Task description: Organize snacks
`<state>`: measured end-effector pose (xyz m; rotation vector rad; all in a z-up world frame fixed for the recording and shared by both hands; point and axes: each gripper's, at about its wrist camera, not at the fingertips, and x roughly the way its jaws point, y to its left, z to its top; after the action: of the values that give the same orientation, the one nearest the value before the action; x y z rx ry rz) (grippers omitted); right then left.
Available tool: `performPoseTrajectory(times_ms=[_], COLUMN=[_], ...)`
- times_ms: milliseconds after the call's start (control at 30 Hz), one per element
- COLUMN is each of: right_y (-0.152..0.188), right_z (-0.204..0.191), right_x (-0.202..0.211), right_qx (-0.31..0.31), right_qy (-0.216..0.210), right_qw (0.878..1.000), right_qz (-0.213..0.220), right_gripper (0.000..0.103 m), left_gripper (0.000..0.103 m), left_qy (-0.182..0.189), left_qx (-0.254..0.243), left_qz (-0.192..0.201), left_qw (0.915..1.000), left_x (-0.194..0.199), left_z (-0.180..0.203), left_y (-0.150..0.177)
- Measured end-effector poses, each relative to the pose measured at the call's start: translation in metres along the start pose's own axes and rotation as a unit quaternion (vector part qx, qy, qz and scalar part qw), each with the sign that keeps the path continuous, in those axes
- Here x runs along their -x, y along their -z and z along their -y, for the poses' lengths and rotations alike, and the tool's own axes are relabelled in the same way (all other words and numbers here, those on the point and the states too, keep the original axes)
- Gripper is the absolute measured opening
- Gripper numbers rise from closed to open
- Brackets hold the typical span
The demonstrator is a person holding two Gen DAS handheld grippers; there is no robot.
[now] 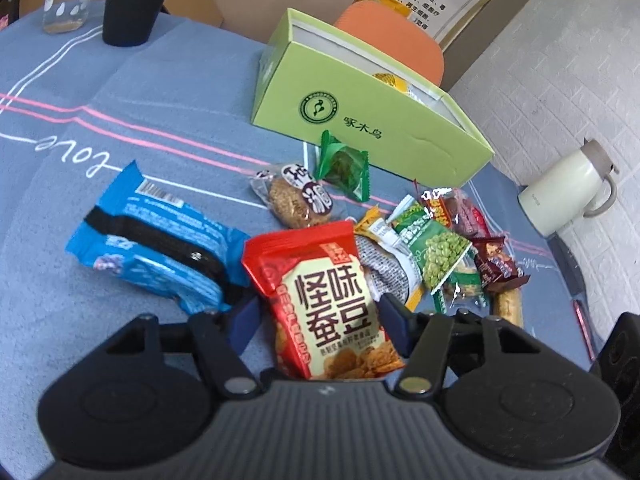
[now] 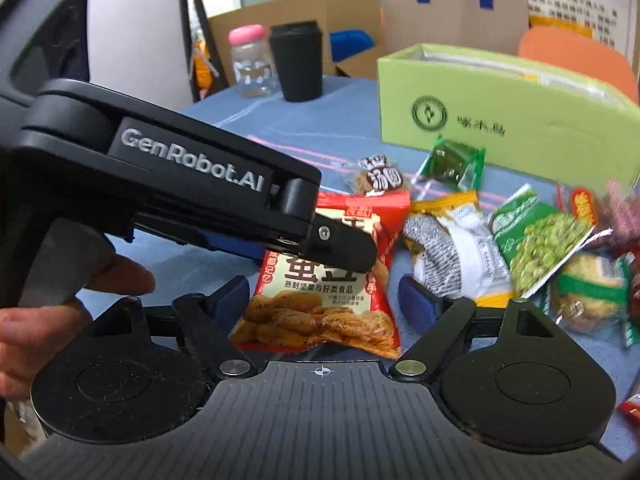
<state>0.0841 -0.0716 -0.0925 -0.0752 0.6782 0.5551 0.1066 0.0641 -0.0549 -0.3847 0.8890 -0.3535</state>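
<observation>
A blue tablecloth [image 1: 120,128] is spread under everything, and a green box [image 1: 372,120] is set open at one o'clock in the left wrist view, with something yellow already inside. Loose snacks are scattered in front of it. The red bean packet [image 1: 324,300] is straddled by the left gripper [image 1: 318,316], whose fingers are spread either side without clear contact; its long axis is lined up along the fingers, toward twelve o'clock. The right gripper [image 2: 324,300], also spread, is held over the packet's lower end, its view partly blocked at ten o'clock by the left gripper. The left is judged nearer for the pick.
</observation>
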Motion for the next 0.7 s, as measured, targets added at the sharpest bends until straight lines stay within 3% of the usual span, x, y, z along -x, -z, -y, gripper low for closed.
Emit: performPoseTrajectory(times_ms=[33, 100, 267, 467, 600, 700], right_y=[0.001, 0.005, -0.006, -0.068, -0.132, -0.170], right_z=[-0.004, -0.011, -0.015, 0.023, 0.060, 0.086], right_x=[0.001, 0.009, 0.044, 0.031, -0.002, -0.036], right_qx=[0.012, 0.030, 0.053, 0.081, 0.082, 0.062], right_qy=[0.002, 0.014, 0.033, 0.049, 0.062, 0.063], right_qw=[1.000, 0.999, 0.997, 0.991, 0.989, 0.991], right_qz=[0.000, 0.004, 0.055, 0.090, 0.103, 0.103], right_gripper=[0.061, 0.053, 0.051, 0.047, 0.046, 0.046], left_gripper=[0.043, 0.042, 0.042, 0.042, 0.042, 0.042], left_qy=[-0.002, 0.014, 0.031, 0.011, -0.024, -0.050], left_qx=[-0.003, -0.017, -0.044, -0.082, -0.124, -0.129], left_qz=[0.003, 0.016, 0.055, 0.063, 0.077, 0.065], left_qw=[1.0000, 0.9996, 0.9970, 0.9946, 0.9890, 0.9883], left_x=[0.004, 0.017, 0.033, 0.002, -0.030, -0.062], left_z=[0.002, 0.009, 0.030, 0.051, 0.069, 0.065], left_y=[0.003, 0.006, -0.018, -0.113, -0.179, -0.213])
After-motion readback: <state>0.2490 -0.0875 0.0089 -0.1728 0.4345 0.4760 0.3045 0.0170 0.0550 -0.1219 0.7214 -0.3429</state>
